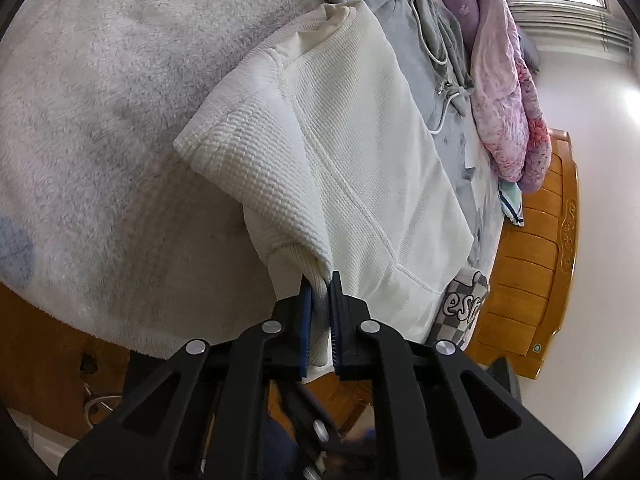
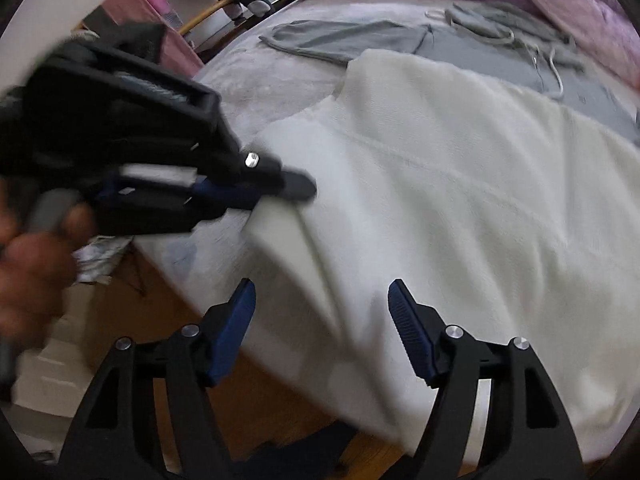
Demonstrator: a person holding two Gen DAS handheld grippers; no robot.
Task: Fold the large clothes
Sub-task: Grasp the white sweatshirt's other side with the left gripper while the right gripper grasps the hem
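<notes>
Clamped between the blue pads of the left gripper [image 1: 319,280] is the ribbed cuff of the white sweater [image 1: 360,152], whose sleeve is folded across its body on the fluffy blanket [image 1: 100,100]. A grey hoodie [image 1: 436,36] lies beyond it, beside a pink quilt [image 1: 504,92].

Seen from the right wrist, the right gripper [image 2: 322,304] stands spread with nothing between its jaws, over the sweater's near edge. At left, a hand [image 2: 36,260] carries the left gripper, pinching the sweater.
</notes>
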